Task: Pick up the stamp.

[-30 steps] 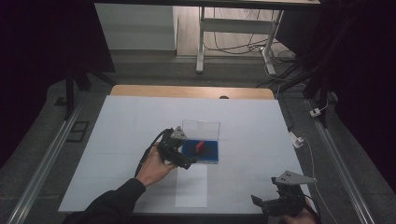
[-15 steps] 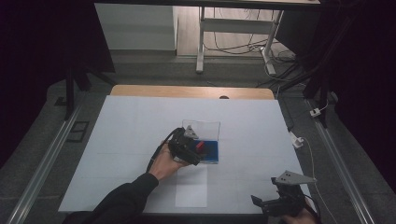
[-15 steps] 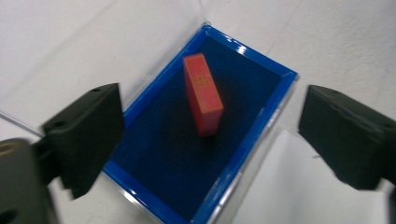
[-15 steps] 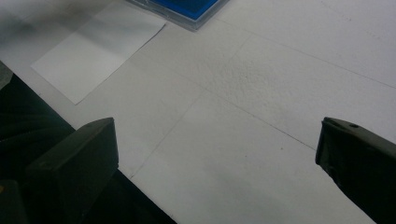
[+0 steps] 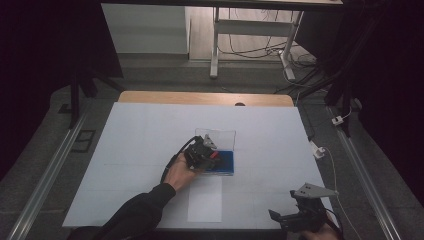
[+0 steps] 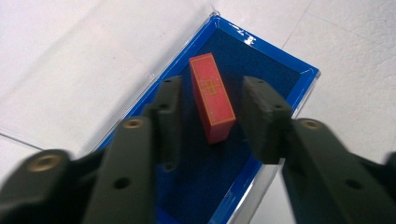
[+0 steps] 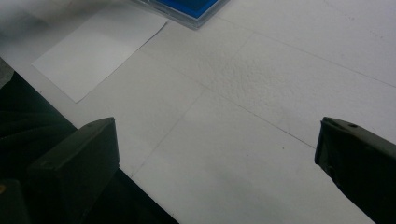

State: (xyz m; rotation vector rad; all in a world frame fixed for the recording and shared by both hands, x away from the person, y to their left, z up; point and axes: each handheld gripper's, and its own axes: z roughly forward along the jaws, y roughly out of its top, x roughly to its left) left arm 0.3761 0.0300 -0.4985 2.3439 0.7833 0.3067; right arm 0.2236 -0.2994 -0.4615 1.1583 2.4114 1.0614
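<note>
White table (image 5: 150, 150) w/ wooden far edge, dark room. Blue-lined clear box (image 6: 285, 70) mid-table holds red block (image 6: 212, 98). Left gripper (image 6: 210, 109) jaws just closing, astride block, not yet touching. Right gripper (image 7: 215, 140) near-right, jaws wide apart.

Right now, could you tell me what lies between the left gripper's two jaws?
The red block lies between them on the blue tray, as the left gripper view shows; the left gripper has just been closing, pads not yet touching.

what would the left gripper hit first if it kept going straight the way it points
Most likely the red block between the left gripper jaws, which have just been closing; it lies in the blue-lined clear case. Depth is hard to judge.
</note>
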